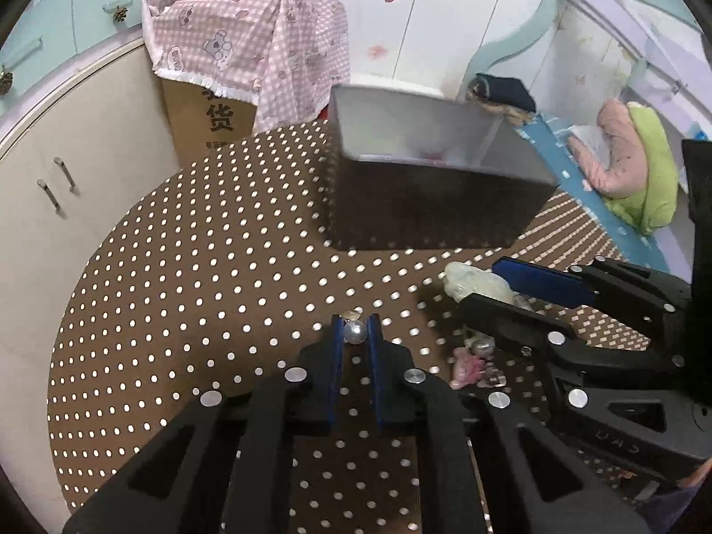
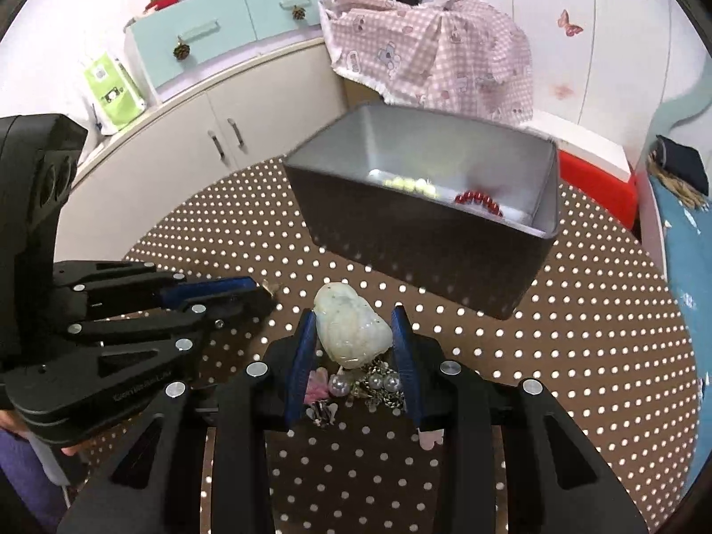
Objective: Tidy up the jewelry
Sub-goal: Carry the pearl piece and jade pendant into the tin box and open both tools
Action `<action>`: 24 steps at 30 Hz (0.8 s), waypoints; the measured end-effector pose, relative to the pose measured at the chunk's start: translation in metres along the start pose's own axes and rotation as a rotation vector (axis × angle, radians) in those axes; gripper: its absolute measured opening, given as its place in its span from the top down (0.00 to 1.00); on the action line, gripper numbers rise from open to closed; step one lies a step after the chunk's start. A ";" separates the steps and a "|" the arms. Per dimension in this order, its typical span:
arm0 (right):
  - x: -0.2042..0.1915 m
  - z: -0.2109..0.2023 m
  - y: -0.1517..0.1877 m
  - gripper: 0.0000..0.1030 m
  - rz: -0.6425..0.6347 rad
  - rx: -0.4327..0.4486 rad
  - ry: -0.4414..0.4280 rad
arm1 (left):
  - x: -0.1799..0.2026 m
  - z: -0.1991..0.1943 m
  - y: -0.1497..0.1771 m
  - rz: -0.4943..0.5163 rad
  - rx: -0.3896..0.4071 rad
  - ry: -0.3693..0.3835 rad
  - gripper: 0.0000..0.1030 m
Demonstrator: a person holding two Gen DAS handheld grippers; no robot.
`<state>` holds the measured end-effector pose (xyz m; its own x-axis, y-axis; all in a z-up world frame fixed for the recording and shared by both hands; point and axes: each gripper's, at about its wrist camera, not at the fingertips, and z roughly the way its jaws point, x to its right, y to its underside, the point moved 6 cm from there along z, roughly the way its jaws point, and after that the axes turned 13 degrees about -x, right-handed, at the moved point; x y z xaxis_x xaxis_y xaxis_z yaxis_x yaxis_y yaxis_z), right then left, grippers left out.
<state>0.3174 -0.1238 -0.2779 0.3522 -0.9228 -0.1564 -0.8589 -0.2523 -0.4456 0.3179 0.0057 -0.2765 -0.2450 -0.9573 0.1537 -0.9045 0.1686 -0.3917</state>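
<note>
Your left gripper is pinched narrow on a pearl bead, caught right at the fingertips, so it's gripped and prob. ready to carry. It sits low over the polka-dot tablecloth, w/ a small gold-ish bit just beyond it, too small to name.

Your right gripper stands fairly wide, fingers either side of the pale jade pendant; can't tell if the pads touch it yet. That spread suits the pendant's bulk.

Behind the pendant, btw the right fingers, lies the rest of the pile: pearl earrings, a pink piece, chain bits.

The grey storage box waits near, past both grippers, open-topped, already holding yellow-green beads and red beads, so it's likely the drop spot.
</note>
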 end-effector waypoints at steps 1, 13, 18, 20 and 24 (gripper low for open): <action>0.000 -0.006 -0.001 0.67 0.000 0.011 -0.001 | -0.001 -0.005 -0.001 0.001 0.010 0.007 0.91; 0.009 -0.058 -0.030 0.67 0.018 0.105 -0.014 | 0.008 -0.074 -0.040 0.009 0.130 0.162 0.91; 0.026 -0.067 -0.049 0.67 0.053 0.127 -0.006 | 0.021 -0.074 -0.072 0.018 0.113 0.219 0.91; 0.036 -0.067 -0.057 0.67 0.072 0.126 0.006 | 0.025 -0.066 -0.084 0.017 0.095 0.231 0.91; 0.052 -0.057 -0.066 0.67 0.101 0.106 0.019 | 0.028 -0.046 -0.098 -0.008 0.045 0.254 0.91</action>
<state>0.3715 -0.1718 -0.2068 0.2585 -0.9473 -0.1891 -0.8449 -0.1268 -0.5196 0.3835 -0.0271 -0.1919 -0.3224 -0.8680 0.3777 -0.8918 0.1448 -0.4285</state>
